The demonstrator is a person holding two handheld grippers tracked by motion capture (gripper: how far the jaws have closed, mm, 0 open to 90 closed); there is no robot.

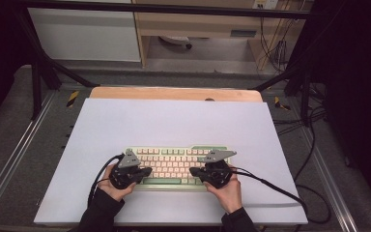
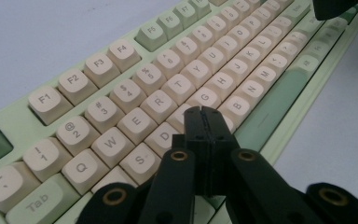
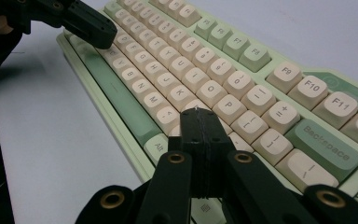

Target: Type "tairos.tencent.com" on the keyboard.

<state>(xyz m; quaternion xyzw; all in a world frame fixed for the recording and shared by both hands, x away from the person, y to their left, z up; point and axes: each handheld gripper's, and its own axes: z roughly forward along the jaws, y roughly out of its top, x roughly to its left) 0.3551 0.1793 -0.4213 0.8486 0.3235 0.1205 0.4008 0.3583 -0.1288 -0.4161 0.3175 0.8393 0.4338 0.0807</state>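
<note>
Item 1: keyboard [image 1: 174,166], pale green case w/ cream keycaps, green space bar and green Backspace [image 3: 325,142]. Lies flat on the white mat [image 1: 174,121], near the person's edge, roughly centred left-to-right. Mat sits on a wooden tabletop [image 1: 174,93], a strip of wood showing at the far edge.

Item 2: left gripper [image 1: 145,172], held in the person's left hand [image 1: 113,186], over the kbd's left end. Jaws pressed together, nothing between them. In the left gripper view the closed tips [image 2: 204,112] hover at the home row, approx. over the F/G keys; can't tell if they touch a keycap.

Item 3: right gripper [image 1: 195,171], held in the right hand [image 1: 229,191], over the kbd's right end. Jaws also pressed together, empty. In the right gripper view its tips [image 3: 196,113] sit just below the P key, near the punctuation keys; contact w/ a key unclear.

Item 4: black cable [image 1: 270,186] trails from the right gripper off to the right across the mat. Left gripper's cable loops by the left wrist.

Grippers point toward each other, apart, w/ the kbd's middle keys between them.
</note>
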